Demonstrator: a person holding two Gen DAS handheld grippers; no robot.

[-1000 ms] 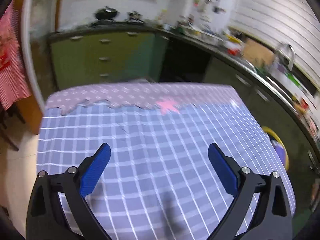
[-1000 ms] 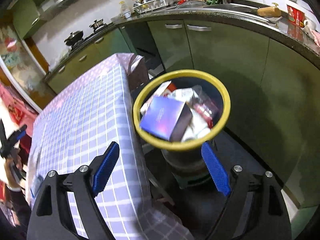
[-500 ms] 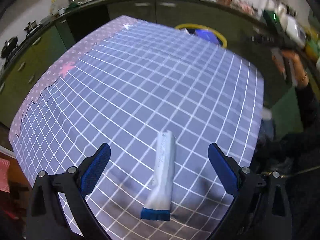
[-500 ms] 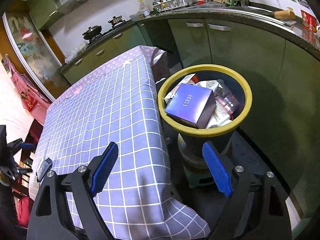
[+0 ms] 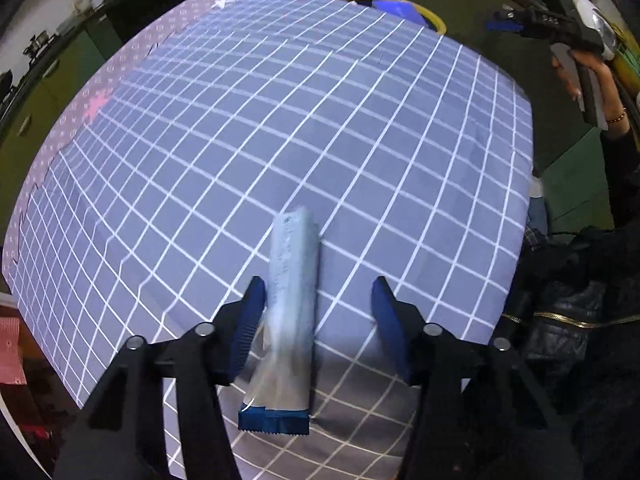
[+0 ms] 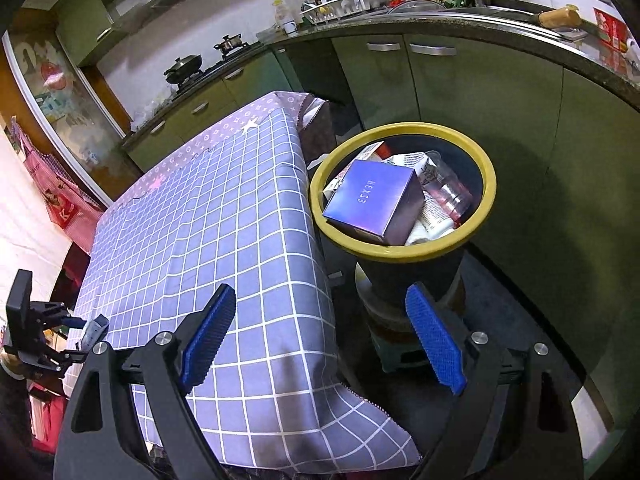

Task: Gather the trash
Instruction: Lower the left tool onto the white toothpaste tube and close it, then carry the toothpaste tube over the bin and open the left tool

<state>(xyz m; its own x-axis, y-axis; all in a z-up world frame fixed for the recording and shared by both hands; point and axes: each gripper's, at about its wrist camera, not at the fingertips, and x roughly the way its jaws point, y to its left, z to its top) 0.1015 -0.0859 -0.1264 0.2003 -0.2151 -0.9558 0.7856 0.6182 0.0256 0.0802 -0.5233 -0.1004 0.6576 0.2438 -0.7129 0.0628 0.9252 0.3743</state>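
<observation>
A pale blue snack wrapper (image 5: pixel 294 280) with a dark blue crimped end lies flat on the checked tablecloth (image 5: pixel 320 120). My left gripper (image 5: pixel 318 284) points steeply down over it, jaws closing with the wrapper between them. The left pad (image 5: pixel 250 320) is at the wrapper's edge; the right pad (image 5: pixel 390 328) stands clear of it. My right gripper (image 6: pixel 320 292) hangs open and empty above the table's near corner. Beyond it stands the yellow-rimmed bin (image 6: pixel 486 184), holding a purple box (image 6: pixel 374 200) and other packaging. The right wrist view also shows the left gripper (image 6: pixel 60 336) and the wrapper (image 6: pixel 94 330) at the table's far end.
Green kitchen cabinets (image 6: pixel 440 92) and a dark counter curve around behind the bin. The bin's rim (image 5: pixel 434 20) peeks over the table's far edge in the left wrist view. A person's hand (image 5: pixel 580 68) holds the right gripper (image 5: pixel 520 24) past that corner. Red cloth (image 6: pixel 60 200) hangs by the wall.
The left gripper swung from facing the cabinets to pointing down at the table, came over the wrapper, and its jaws narrowed around it. The right gripper barely moved.
</observation>
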